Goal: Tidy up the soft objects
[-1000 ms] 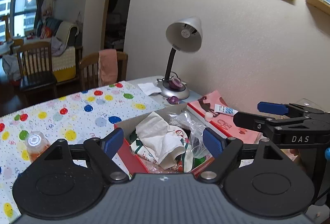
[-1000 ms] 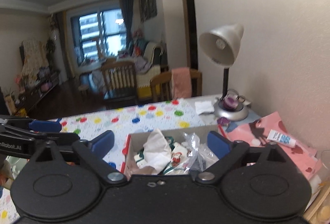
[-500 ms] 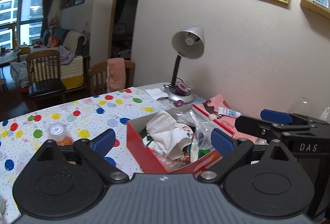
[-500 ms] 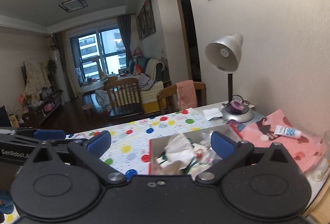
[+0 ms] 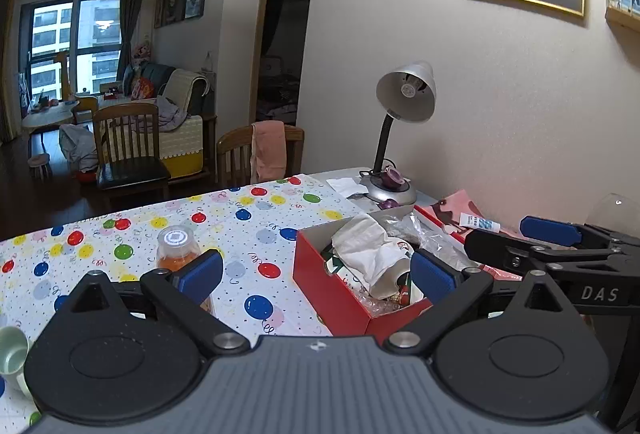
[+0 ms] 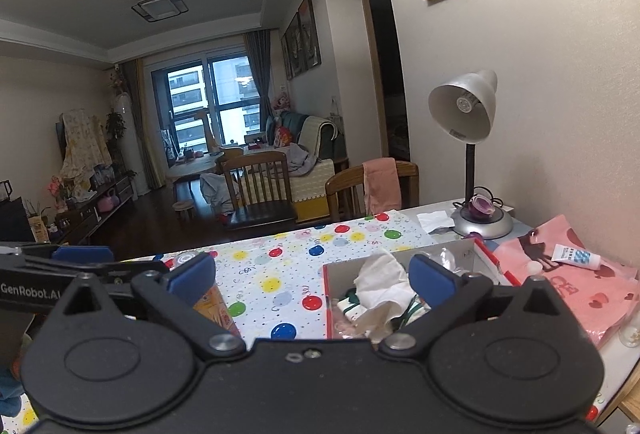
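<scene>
A red cardboard box (image 5: 332, 286) stands on the dotted tablecloth and holds a crumpled white cloth (image 5: 368, 250), a patterned fabric piece and clear plastic wrap (image 5: 424, 234). The box (image 6: 340, 270) and white cloth (image 6: 380, 282) also show in the right wrist view. My left gripper (image 5: 316, 274) is open and empty, raised above and in front of the box. My right gripper (image 6: 312, 274) is open and empty, also raised in front of the box. The right gripper shows at the right of the left wrist view (image 5: 560, 246).
An orange-filled bottle (image 5: 178, 248) stands left of the box. A silver desk lamp (image 5: 400, 138) stands at the wall. A pink bag (image 6: 568, 282) with a small tube (image 6: 574, 256) lies to the right. A green mug (image 5: 12, 358) is at the near left. Wooden chairs (image 5: 256, 154) stand behind the table.
Both grippers have lifted up and pulled back from the box, so it now sits lower and further away. Both stay open and empty.
</scene>
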The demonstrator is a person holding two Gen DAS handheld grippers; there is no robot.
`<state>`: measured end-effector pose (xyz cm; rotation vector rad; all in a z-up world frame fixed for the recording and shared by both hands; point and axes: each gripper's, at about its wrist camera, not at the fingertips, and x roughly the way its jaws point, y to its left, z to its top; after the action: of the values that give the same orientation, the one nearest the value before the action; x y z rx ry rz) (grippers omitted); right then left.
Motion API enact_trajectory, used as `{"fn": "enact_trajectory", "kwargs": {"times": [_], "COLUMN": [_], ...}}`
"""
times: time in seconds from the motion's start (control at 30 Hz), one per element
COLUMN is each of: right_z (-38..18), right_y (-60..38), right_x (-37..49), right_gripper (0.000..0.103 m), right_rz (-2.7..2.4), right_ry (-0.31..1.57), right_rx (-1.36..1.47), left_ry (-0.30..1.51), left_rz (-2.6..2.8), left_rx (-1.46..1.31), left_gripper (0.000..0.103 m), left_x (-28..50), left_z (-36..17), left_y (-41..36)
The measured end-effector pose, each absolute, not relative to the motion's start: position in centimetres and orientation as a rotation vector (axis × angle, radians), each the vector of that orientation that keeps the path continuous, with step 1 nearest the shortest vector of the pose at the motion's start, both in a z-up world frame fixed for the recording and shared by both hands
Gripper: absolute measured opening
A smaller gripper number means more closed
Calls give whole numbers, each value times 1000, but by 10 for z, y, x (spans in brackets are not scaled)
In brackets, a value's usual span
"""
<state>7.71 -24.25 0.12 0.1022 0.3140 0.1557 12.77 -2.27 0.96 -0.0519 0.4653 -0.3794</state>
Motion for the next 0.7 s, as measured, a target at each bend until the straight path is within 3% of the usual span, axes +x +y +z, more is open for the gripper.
{"fn": "enact_trajectory", "kwargs": {"times": [0.7], "right_z": [-1], "right_y": [-244], "right_x": [73], "right_gripper": [103], "right_rz": [197], "right_ry": [327], "right_rx": [103], "left_ry": [451], "left_rz": [-290], "left_rx": [-61], "left_gripper": [101], "left_x": [108], "left_z": [9], "left_y": [-26]}}
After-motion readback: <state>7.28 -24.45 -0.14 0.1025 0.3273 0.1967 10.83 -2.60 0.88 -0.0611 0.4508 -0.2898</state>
